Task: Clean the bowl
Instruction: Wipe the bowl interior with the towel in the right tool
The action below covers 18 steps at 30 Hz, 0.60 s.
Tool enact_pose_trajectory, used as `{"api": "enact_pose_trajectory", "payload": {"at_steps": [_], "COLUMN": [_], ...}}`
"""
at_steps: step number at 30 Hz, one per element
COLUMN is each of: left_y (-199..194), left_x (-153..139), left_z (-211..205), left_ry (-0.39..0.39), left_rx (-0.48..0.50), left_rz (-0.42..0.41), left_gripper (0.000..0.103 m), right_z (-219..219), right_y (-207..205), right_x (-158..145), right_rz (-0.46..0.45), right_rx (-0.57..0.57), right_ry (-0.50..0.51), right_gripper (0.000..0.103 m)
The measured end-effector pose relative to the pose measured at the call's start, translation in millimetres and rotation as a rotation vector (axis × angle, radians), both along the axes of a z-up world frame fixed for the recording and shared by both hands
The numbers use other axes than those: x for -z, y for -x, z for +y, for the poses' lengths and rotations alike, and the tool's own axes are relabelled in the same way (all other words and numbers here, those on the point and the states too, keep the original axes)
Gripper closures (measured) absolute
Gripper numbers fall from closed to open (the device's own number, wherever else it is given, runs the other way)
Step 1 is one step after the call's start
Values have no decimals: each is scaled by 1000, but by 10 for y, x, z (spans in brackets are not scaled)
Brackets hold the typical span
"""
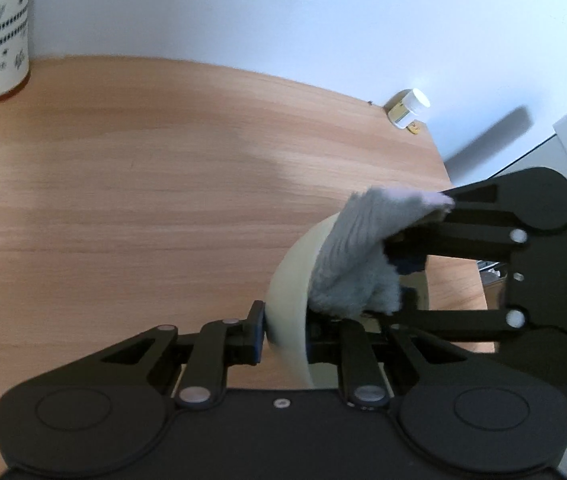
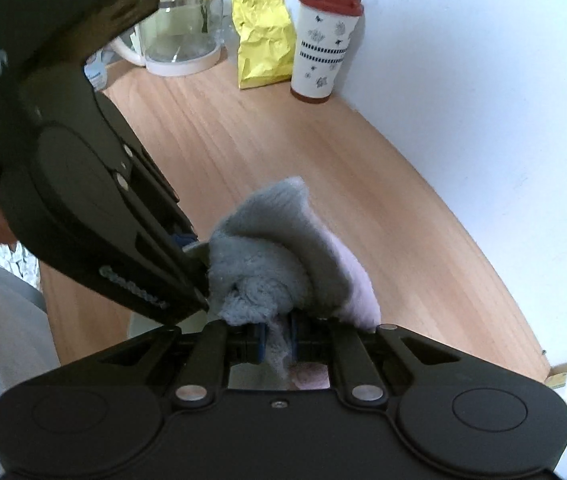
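Left wrist view: left gripper jaws clamp the cream bowl rim; right gripper jaws pinch the grey cloth, pressing in from 3 o'clock.

Bowl held on edge over my table, cloth pushed into it from the right.

My left claw grips the wall of the bowl, which stands tilted on its edge above the table. My right claw comes in from the right with the cloth pinched between its fingers, and the cloth lies bunched in the bowl's mouth, over its rim. In the right wrist view, a cup stands at the table's far edge against the wall, a bag just left of it, a jug further left. In the left wrist view, a small bottle sits at the table's far right corner, well apart from them.
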<state>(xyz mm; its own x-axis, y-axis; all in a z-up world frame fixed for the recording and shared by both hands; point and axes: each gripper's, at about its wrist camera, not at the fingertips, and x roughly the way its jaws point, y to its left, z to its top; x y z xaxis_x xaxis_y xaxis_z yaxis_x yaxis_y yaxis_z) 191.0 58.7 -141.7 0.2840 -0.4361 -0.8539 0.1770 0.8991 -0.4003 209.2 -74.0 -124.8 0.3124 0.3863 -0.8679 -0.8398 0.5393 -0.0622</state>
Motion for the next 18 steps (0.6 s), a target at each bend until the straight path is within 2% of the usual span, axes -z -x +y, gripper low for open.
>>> {"api": "enact_pose_trajectory", "payload": {"at_steps": [6,12,14,18], "left_y": [28,17,7,-4], "left_x": [4,109,132,152], "left_z": [50,166,209,262], "left_ry": [4,36,53,93], "left_rx": [-32,-106,-130,-163], "left_rz": [13,71,88,109], "left_gripper": [84,85,85,85], "right_z": [40,110,98,18], "right_y": [12,75,124,218], "right_x": [51,153,121,-33], "right_rz": [30,76,72,54], "right_rx": [-5,-41,-45,-57], "right_ry": [42,128,119,88], "right_gripper": [92,91,90,80]}}
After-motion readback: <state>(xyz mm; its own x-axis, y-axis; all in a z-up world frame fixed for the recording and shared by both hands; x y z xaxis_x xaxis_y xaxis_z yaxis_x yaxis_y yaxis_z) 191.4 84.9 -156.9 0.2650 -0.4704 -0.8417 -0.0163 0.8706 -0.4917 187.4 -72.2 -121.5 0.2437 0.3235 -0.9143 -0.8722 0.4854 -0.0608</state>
